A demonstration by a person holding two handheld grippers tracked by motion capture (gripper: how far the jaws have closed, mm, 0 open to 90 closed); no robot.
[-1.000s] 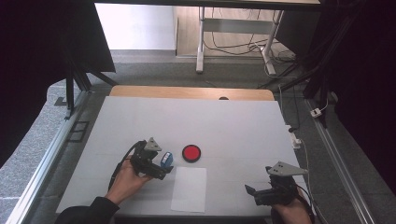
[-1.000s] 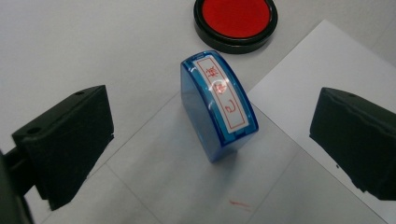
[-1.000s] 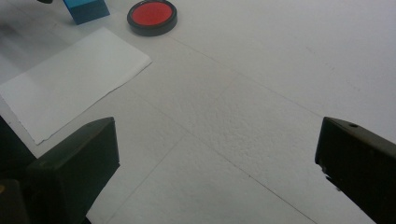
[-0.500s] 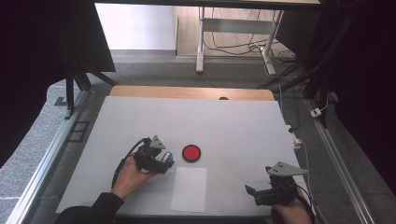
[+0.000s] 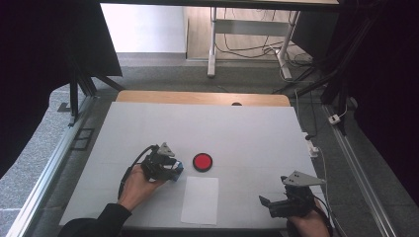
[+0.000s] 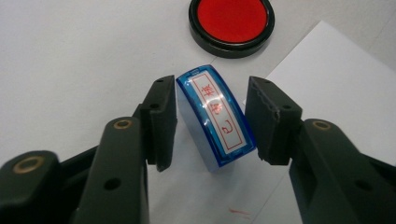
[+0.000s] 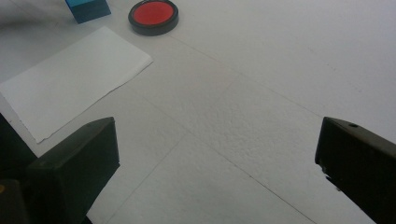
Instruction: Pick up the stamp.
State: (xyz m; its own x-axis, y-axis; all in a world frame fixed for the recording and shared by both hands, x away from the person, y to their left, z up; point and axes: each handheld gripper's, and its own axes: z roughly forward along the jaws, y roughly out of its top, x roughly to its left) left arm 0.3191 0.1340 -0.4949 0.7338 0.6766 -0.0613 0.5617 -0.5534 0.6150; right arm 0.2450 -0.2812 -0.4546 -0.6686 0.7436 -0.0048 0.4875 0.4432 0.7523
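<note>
Just closing, left gripper [image 6: 211, 126] jaws, blue stamp [image 6: 215, 119] between

Stamp [image 6: 215, 119]: blue clear-cased block, white label with red characters on top, upright on the table, turned askew.
Place: just beside the round red ink pad [image 6: 231, 21], at the white paper sheet's [image 6: 345, 88] corner.

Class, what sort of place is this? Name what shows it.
Probably a lab or workshop recording bench: a white-covered table edged by metal rails, dark curtains at both sides, loose cables across the floor beyond.
</note>
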